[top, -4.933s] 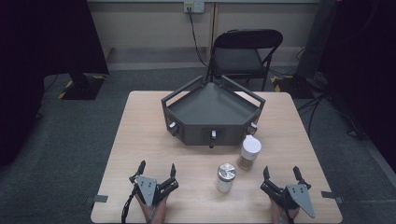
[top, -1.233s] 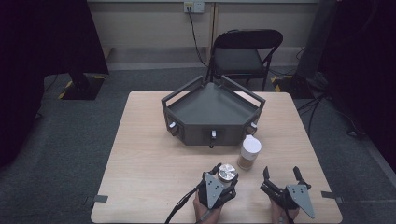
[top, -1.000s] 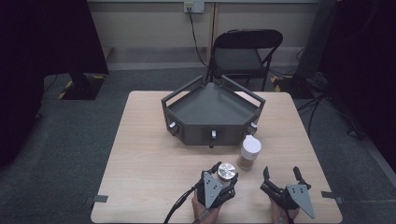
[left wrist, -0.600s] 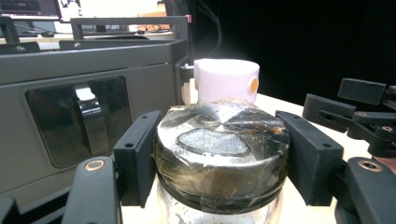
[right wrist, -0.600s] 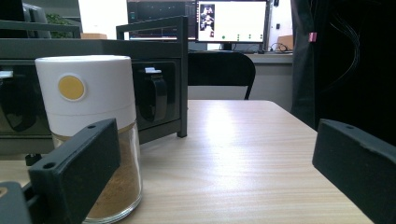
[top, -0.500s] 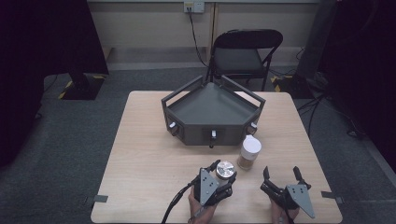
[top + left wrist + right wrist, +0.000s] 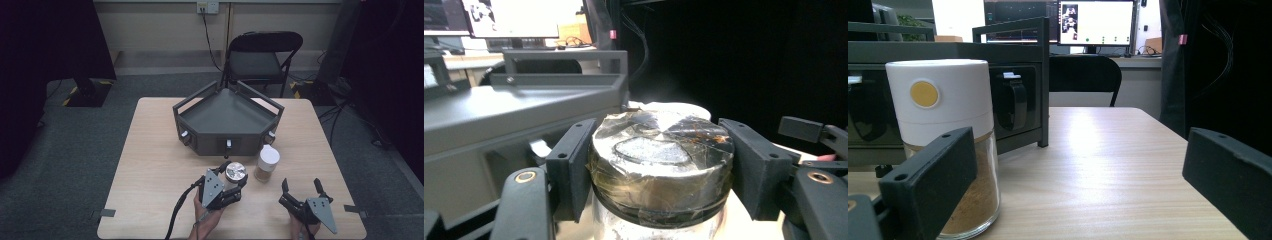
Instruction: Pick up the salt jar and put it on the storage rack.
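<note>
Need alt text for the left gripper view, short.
The left gripper has its two black jaws on either side of a jar's shiny, tape-wrapped metallic lid, touching it or nearly so. A dark grey tray stands behind to the left, with lit monitors far back and darkness at right.

Beyond the wooden table we see a black folding chair on grey carpet — its seat faces a dark angular tray standing on the table's far half. A wall socket feeds a cable; the right gripper view catches a lit monitor
</note>
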`<state>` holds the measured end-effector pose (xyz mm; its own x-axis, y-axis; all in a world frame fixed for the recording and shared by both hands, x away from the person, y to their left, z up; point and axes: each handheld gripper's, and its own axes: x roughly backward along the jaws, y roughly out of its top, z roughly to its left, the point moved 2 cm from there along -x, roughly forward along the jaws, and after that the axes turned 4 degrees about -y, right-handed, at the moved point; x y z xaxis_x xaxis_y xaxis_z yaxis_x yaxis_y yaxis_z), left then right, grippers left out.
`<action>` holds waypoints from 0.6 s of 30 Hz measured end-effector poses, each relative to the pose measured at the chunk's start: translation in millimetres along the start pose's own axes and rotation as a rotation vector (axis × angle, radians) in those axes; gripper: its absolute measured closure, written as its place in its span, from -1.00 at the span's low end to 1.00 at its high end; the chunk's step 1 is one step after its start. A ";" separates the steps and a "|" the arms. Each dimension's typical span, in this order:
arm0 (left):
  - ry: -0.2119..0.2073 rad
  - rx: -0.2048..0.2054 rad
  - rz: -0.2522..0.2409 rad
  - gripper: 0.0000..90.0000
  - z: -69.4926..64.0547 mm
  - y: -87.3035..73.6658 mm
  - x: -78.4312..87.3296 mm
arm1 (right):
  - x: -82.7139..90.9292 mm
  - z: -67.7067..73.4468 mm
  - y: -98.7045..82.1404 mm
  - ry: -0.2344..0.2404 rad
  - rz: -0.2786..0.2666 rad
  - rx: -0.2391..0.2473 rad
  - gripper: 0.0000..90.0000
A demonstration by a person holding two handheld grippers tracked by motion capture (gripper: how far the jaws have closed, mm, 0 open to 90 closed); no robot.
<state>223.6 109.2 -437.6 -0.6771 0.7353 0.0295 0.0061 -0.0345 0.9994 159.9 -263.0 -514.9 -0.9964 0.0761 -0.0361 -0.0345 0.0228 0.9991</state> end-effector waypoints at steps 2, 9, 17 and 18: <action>-0.006 0.007 -0.004 -0.24 6.5 3.1 1.3 | 0.0 0.0 0.0 0.000 0.000 0.000 -1.00; -0.004 -0.022 -0.028 -0.24 22.7 18.8 0.5 | 0.0 0.0 0.0 0.000 0.000 0.000 -1.00; 0.015 -0.024 -0.041 -0.24 42.2 41.0 -8.8 | 0.0 -0.1 0.0 0.001 0.000 -0.001 -1.00; 0.016 -0.019 -0.041 -0.24 44.4 43.2 -9.6 | 0.0 -0.3 -0.1 0.001 0.000 0.000 -1.00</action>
<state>263.1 130.7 -393.9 -0.6880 0.7256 -0.0123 -0.0358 -0.0169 0.9992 159.9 -263.3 -515.0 -0.9965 0.0751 -0.0365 -0.0348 0.0227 0.9991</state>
